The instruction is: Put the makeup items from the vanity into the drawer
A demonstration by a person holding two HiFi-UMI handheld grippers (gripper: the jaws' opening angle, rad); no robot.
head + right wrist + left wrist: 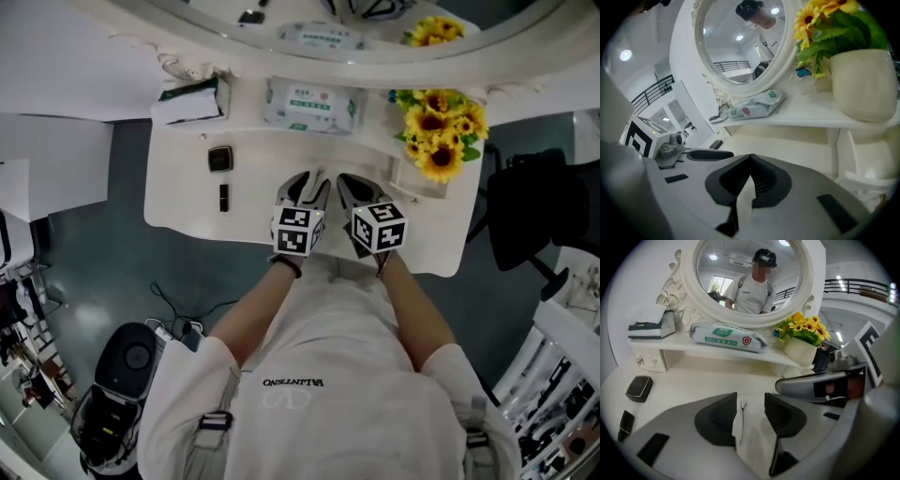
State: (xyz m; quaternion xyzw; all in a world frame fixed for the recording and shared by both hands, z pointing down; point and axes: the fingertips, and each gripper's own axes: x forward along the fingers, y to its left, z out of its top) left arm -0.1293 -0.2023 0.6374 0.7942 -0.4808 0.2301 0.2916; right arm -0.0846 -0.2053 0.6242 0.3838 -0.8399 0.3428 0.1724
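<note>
My left gripper hovers over the front middle of the white vanity top with its jaws open. A thin silver metal piece lies on the top between them, close to the left pad, and neither pad presses on it. Left of it lie a black compact and a black lipstick, the compact and lipstick both apart from the left gripper. My right gripper is shut with nothing in it, right beside the left one, the right gripper at the same height.
On the back shelf sit a tissue box, a wet wipes pack and sunflowers in a white pot. A round mirror stands behind. A small drawer front with knobs sits under the shelf's left end.
</note>
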